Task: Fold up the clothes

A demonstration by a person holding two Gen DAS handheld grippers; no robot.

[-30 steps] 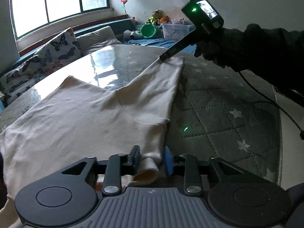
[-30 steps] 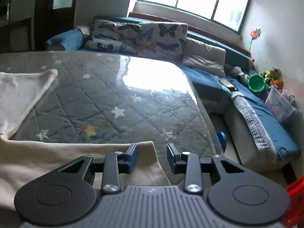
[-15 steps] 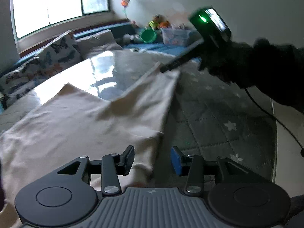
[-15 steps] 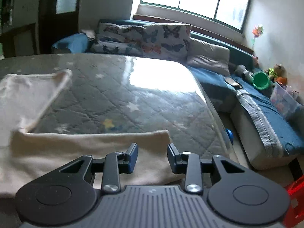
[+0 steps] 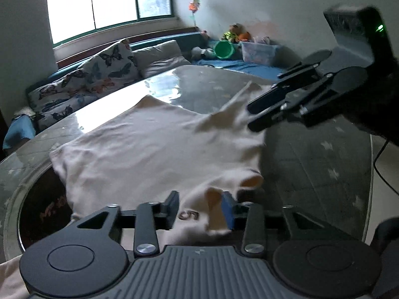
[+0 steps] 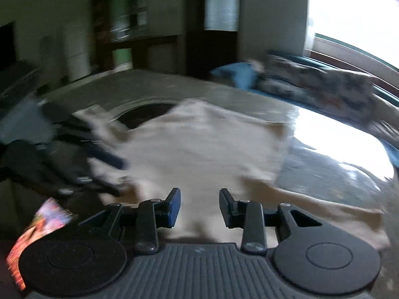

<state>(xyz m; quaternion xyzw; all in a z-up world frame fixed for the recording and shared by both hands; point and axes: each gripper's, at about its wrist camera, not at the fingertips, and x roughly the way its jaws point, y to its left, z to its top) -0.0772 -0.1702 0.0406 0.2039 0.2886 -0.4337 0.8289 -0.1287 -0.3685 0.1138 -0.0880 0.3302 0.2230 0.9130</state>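
Observation:
A cream garment (image 5: 154,149) lies spread on the glass-topped table (image 5: 324,162). My left gripper (image 5: 200,209) is open at the garment's near edge. A label marked "5" and a raised fold lie between its fingers. My right gripper (image 5: 250,117) comes in from the right over a bunched sleeve, held by a black-sleeved hand (image 5: 374,114). Its jaws stand apart. In the blurred right wrist view, the right gripper (image 6: 199,206) is open just above the garment (image 6: 199,149), with a sleeve (image 6: 336,211) trailing right. The left gripper (image 6: 99,164) shows as a dark smear at the left.
A dark round patch (image 5: 42,209) shows through the table at the left. A sofa with butterfly cushions (image 5: 99,74) runs behind the table under the window. A green bucket (image 5: 224,49) and a clear box (image 5: 259,52) sit at the back. A black cable (image 5: 381,154) hangs at the right.
The right gripper has swung from the far sleeve end toward the left gripper, and the sleeve is now bunched. The left gripper's fingers have parted from their earlier hold on the garment's edge.

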